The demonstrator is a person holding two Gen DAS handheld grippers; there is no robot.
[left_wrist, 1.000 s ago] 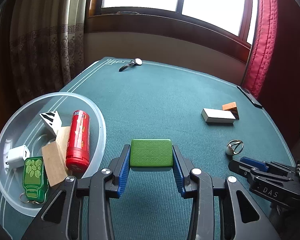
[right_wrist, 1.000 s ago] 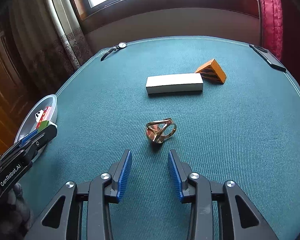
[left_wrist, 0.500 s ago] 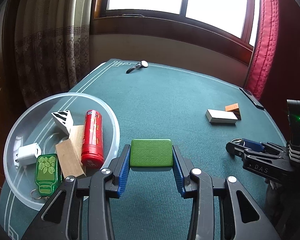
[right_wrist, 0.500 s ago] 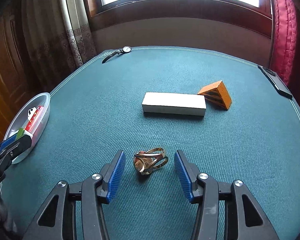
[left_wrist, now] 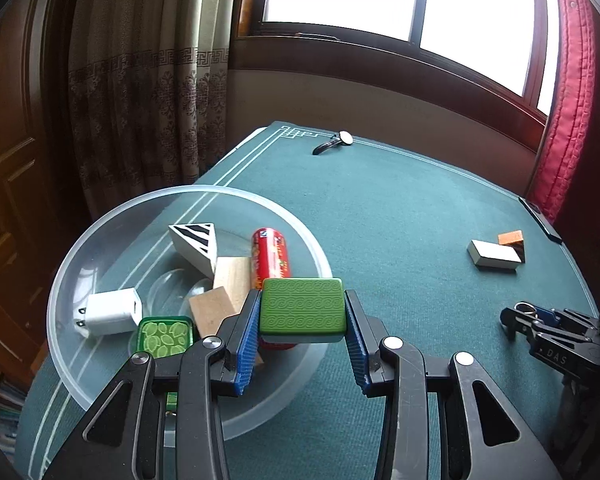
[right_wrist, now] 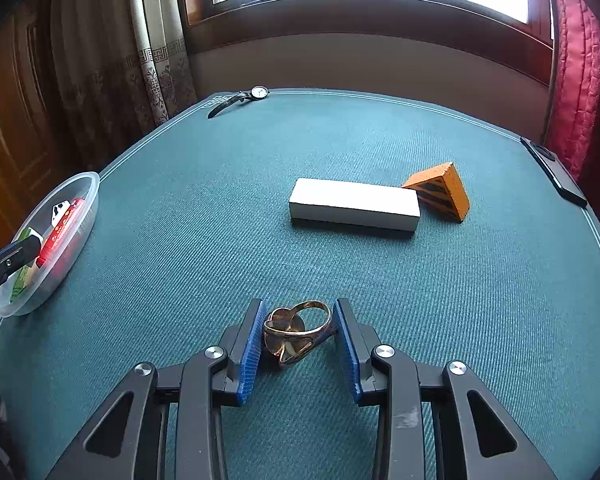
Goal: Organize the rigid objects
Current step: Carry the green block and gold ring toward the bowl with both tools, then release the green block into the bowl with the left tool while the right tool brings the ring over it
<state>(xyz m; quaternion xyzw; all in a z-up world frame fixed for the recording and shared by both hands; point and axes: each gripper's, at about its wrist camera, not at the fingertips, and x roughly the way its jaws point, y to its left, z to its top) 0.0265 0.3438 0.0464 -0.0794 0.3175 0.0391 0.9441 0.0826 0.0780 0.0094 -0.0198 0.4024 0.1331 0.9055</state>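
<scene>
- The left hand-held gripper is clamped on a green embossed case, carried in the air over the near right rim of the clear plastic bowl at the left edge of the tabletop
- The bowl holds a red cylinder, a zebra-striped wedge, wooden blocks, a white charger plug and a green leaf-patterned tag
- By my reading, this is the drop step: the case needs a free spot inside the rim, then the jaws part
- The right hand-held gripper is partly open, its blue pads either side of a gold ring puzzle near the front edge; whether they touch it I cannot tell
- Its next move would be to close squarely, since the loops could slip
- A white block and orange striped wedge lie touching mid-tabletop; a wristwatch lies at the far left corner
</scene>
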